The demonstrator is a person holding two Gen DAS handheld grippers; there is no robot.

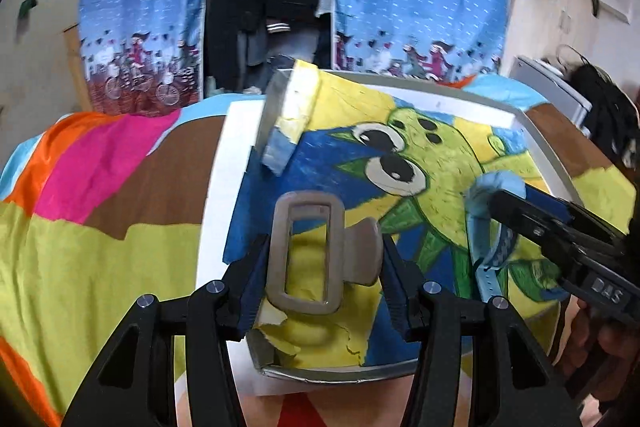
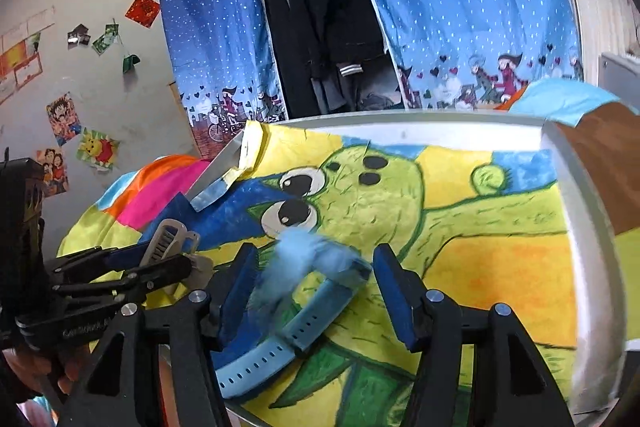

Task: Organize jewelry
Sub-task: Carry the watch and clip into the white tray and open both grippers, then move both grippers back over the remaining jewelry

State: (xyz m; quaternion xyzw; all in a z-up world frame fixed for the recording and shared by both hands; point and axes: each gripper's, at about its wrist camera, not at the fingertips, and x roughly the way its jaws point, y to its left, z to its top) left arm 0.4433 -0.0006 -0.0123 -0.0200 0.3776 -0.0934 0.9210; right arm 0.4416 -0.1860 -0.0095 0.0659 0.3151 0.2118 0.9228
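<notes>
Evidently both tools work over the same shallow grey box lined with a crayon drawing of a green cartoon creature (image 1: 536, 143), which sits on a patchwork cloth of pink, orange, brown and lime (image 1: 104, 195).

The left gripper (image 1: 326, 259) is clenched on a beige plastic claw hair clip with a rectangular opening (image 1: 316, 247), its blue pads pressing the clip's two sides and holding it just above the box's near wall, probably so it can be set down inside.

The right gripper (image 2: 314, 279) has its jaws spread apart. Between them, touching neither pad as far as I can tell, is a light blue perforated rubber watch strap with a fuzzy blue tuft at its top (image 2: 276, 343), blurred at the tuft, seemingly resting on the drawing. I judge it either just let go or about to be gripped.

Nothing else is visible in the box; one far corner wall (image 1: 276, 119) is folded inward.
</notes>
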